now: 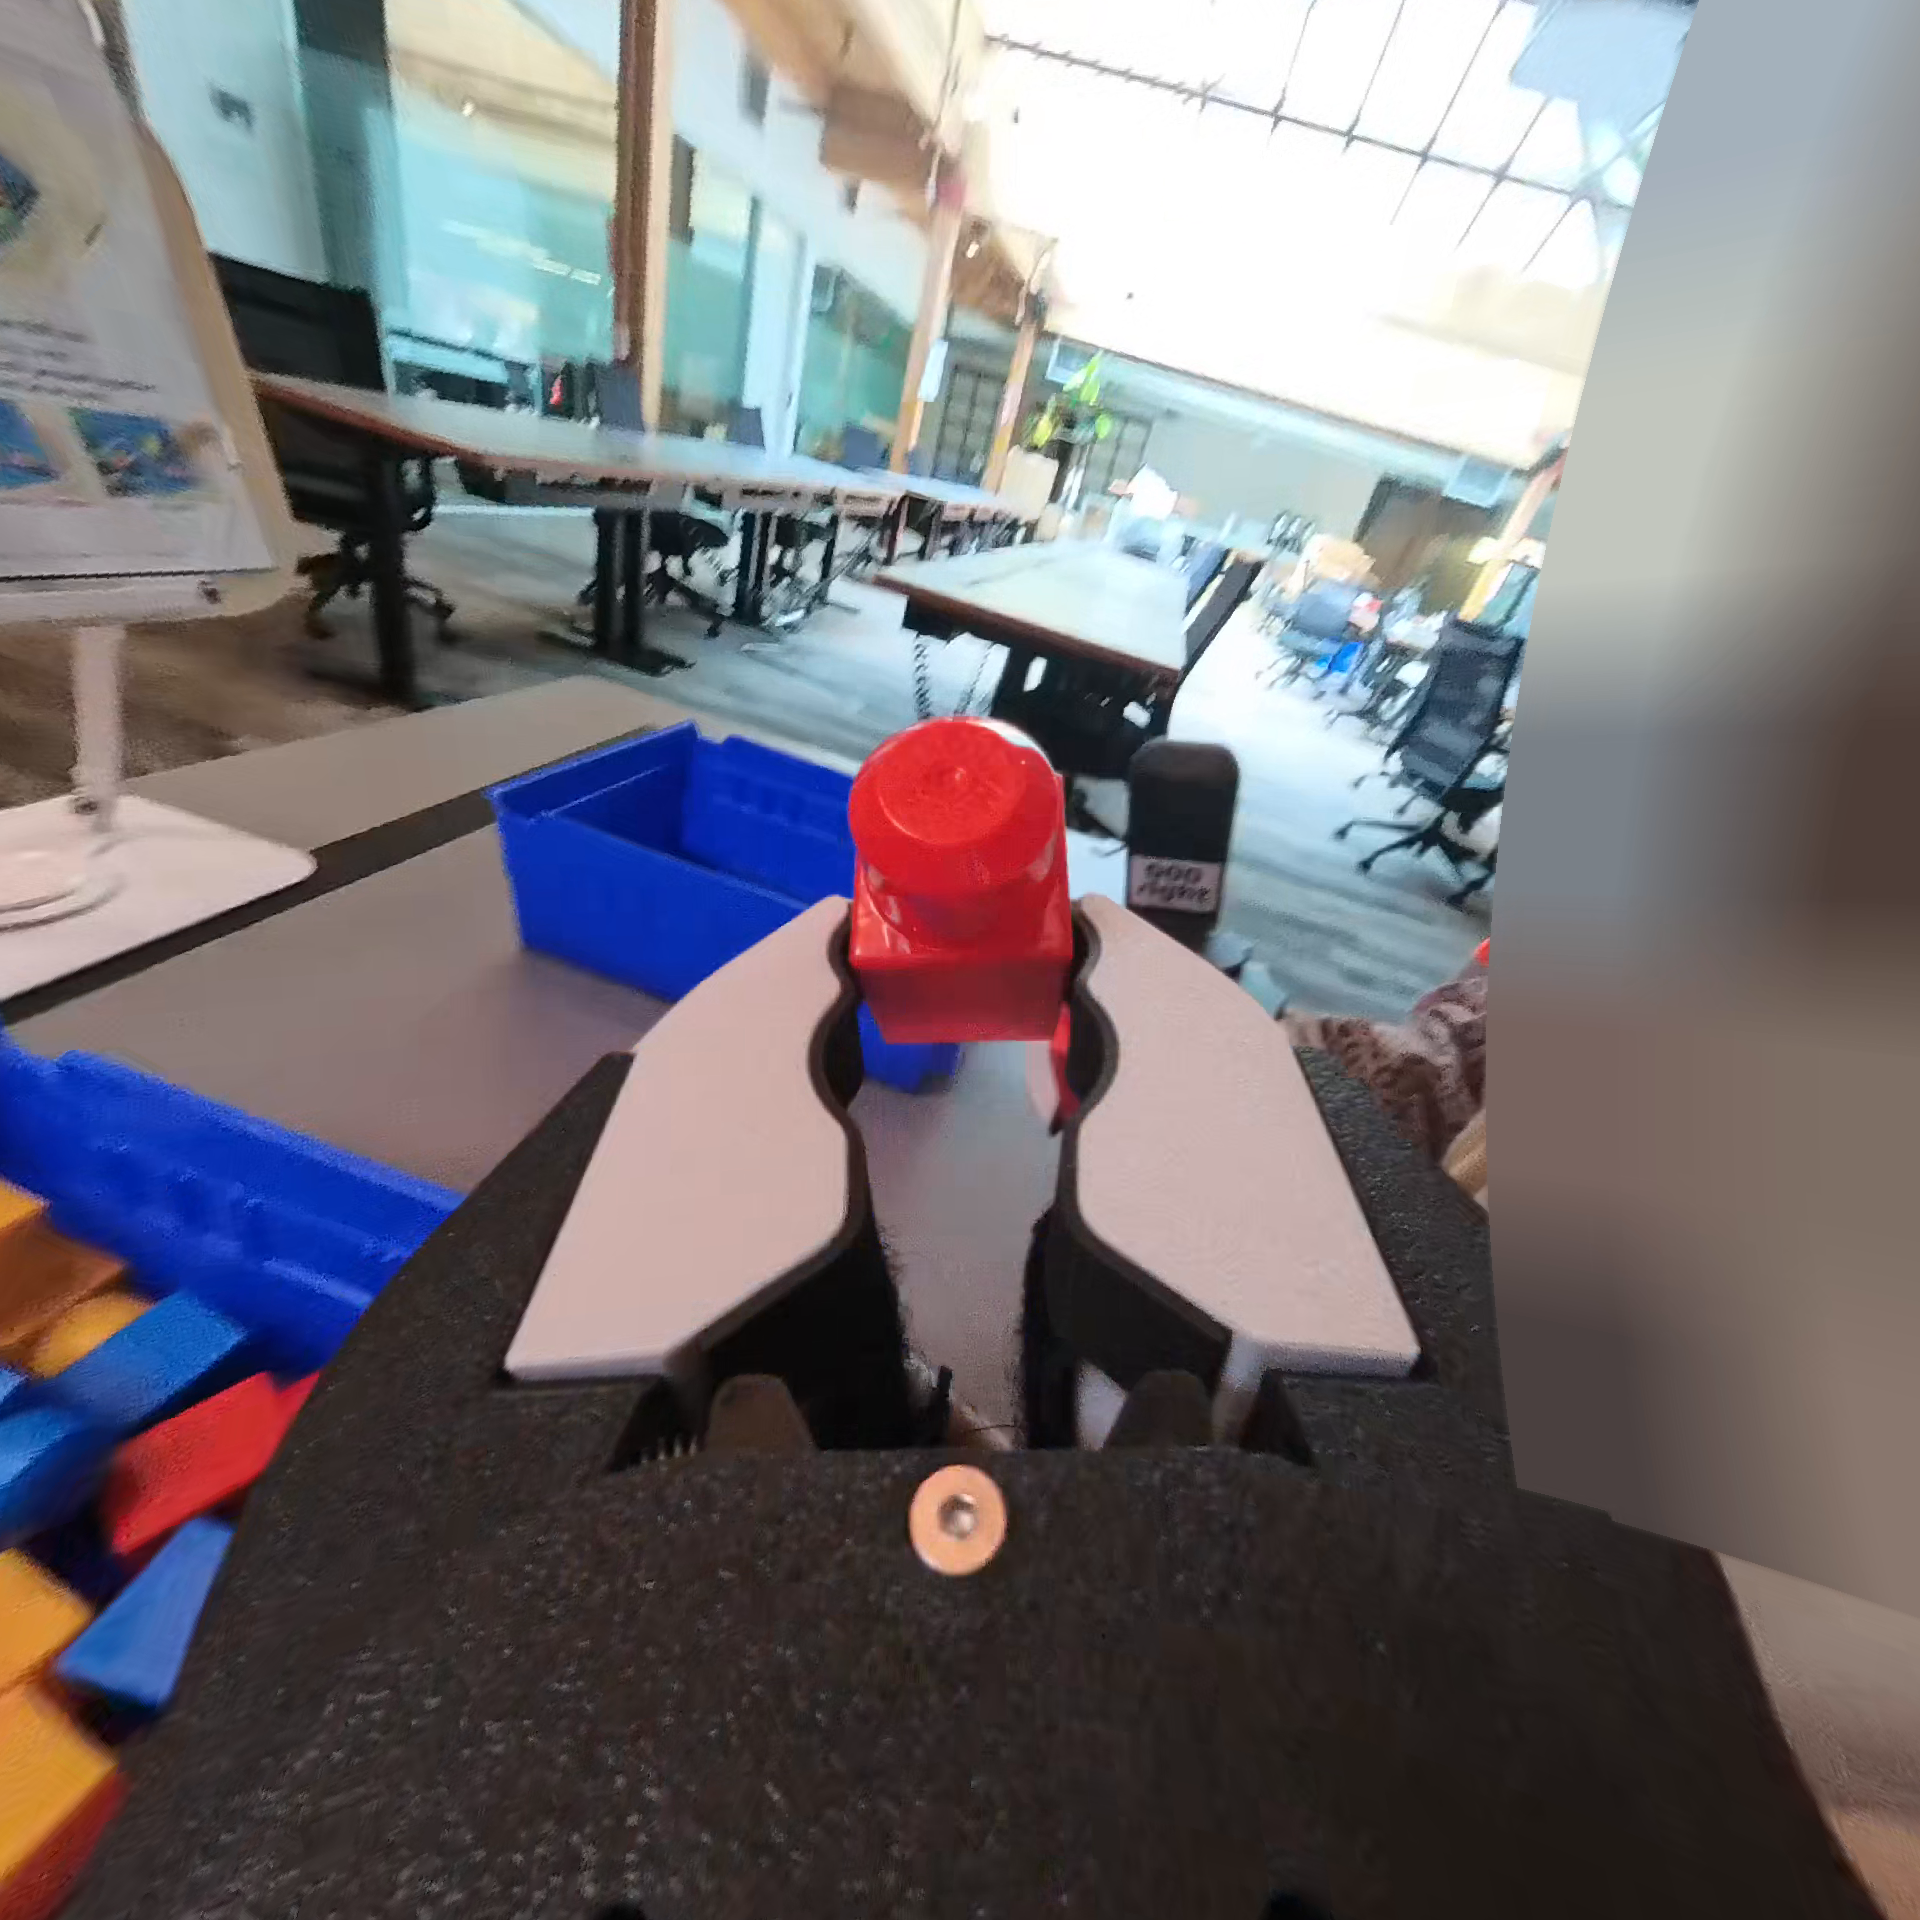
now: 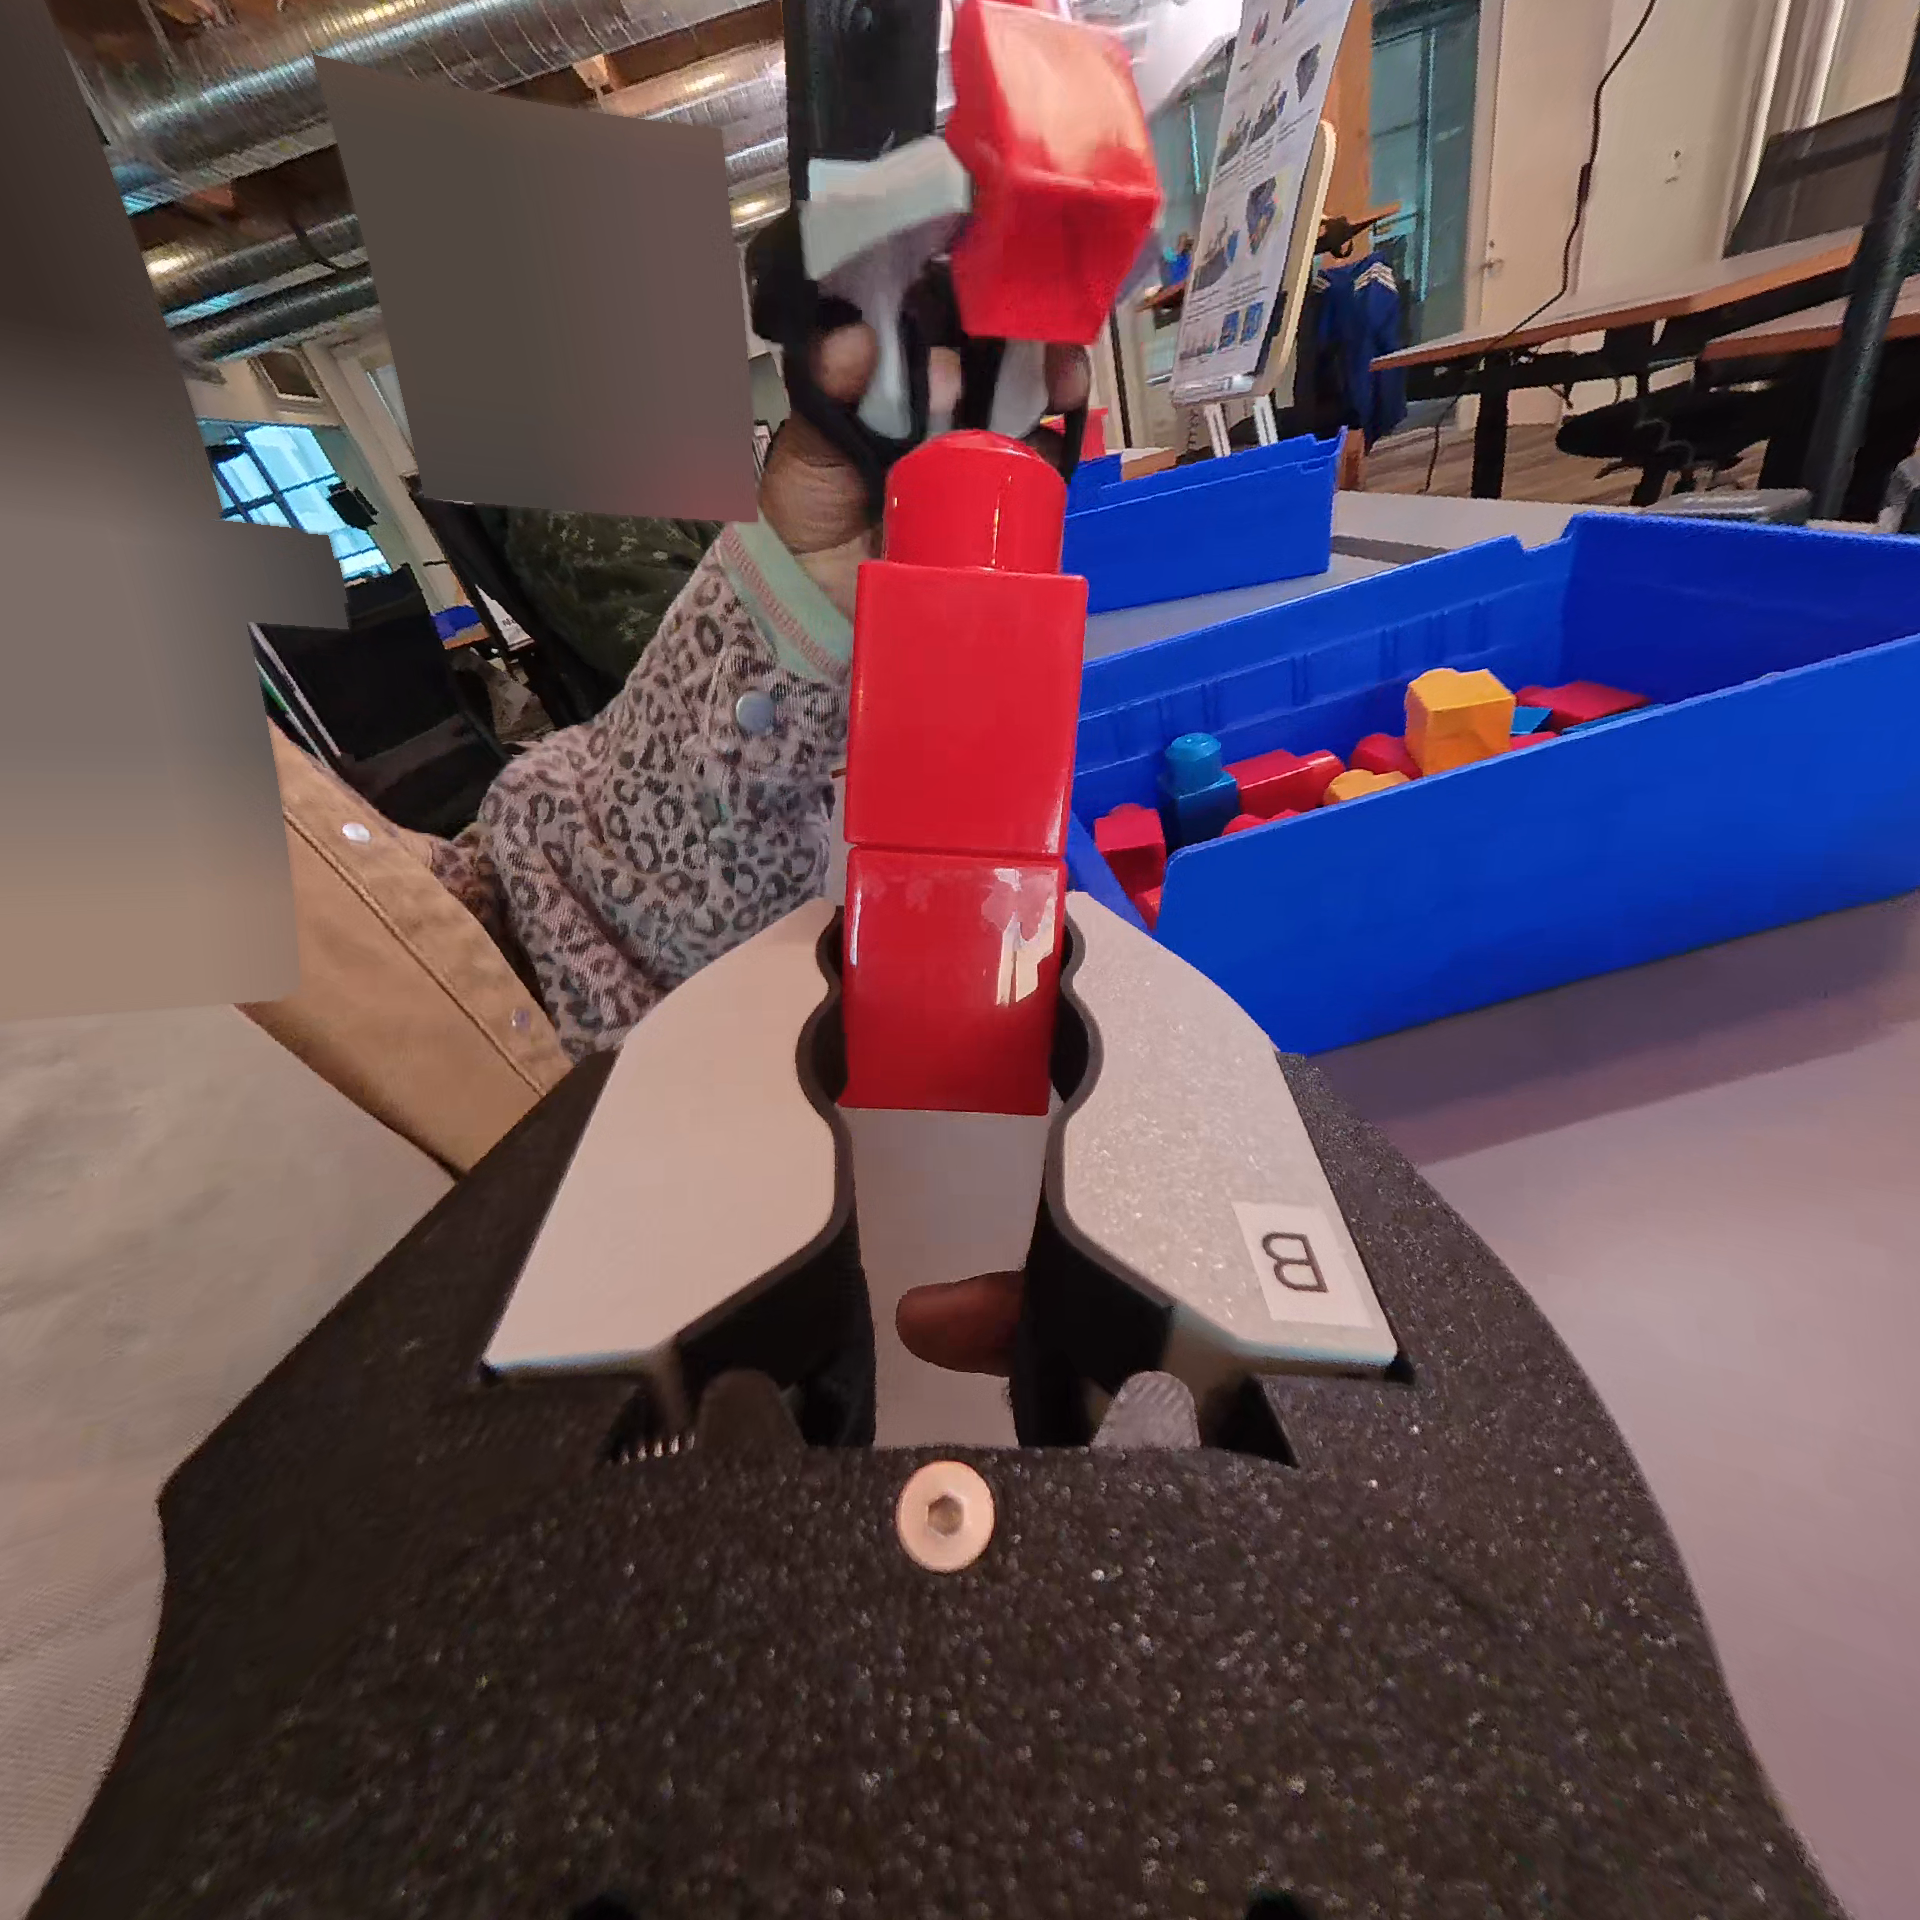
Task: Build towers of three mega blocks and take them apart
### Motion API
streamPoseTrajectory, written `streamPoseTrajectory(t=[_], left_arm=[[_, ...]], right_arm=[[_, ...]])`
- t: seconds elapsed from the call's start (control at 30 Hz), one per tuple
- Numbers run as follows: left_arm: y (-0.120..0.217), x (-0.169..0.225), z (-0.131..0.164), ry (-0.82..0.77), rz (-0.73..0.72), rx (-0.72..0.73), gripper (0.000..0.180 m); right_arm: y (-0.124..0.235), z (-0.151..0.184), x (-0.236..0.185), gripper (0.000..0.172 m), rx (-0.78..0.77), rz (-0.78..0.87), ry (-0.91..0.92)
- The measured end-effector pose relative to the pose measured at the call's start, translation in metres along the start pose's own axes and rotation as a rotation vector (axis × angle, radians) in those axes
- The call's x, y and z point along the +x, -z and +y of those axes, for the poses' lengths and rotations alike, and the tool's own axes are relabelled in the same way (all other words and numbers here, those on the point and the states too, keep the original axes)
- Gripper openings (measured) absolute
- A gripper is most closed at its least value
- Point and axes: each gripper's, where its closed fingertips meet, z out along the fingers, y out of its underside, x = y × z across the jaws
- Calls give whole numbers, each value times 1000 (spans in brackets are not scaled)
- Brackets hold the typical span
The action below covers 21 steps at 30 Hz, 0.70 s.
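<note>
- Two red blocks joined into a short stack (image 2: 956, 831) stand upright in the right gripper (image 2: 951, 997); its grey fingers (image 2: 727, 1091) are clenched on the sides of the lower block, and the upper block's round stud points up.
- One more red block (image 1: 961, 904) is grasped by the left gripper (image 1: 961, 987), both fingertips pressed to its square base, stud tilted toward the camera.
- From the right wrist view, that left gripper (image 2: 966, 208) and its red block (image 2: 1049, 177) hang in the air above the stack, apart from the stud.
- A hand (image 2: 821, 499) in a leopard-print sleeve (image 2: 644, 800) holds the left tool.
- One large blue bin (image 2: 1558, 883) sits on the grey worktop (image 2: 1662, 1195) right of the stack, holding loose red, blue and orange blocks (image 2: 1455, 717).
- A smaller blue bin (image 1: 665, 852) stands farther back toward the worktop's far edge.
</note>
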Motion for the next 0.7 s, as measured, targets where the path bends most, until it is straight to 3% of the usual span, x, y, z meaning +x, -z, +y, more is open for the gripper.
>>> streamPoseTrajectory(t=[0.13,0.43,0.7], left_arm=[[-12,27,7,144,158,105,36],[-39,44,53,42,184,-168,36],[-42,57,73,-35,199,-308,36]], right_arm=[[-5,4,-8,36,-10,-39,-26],[-5,10,-12,35,-40,-61,-50],[-4,17,-14,35,-98,-71,33]])
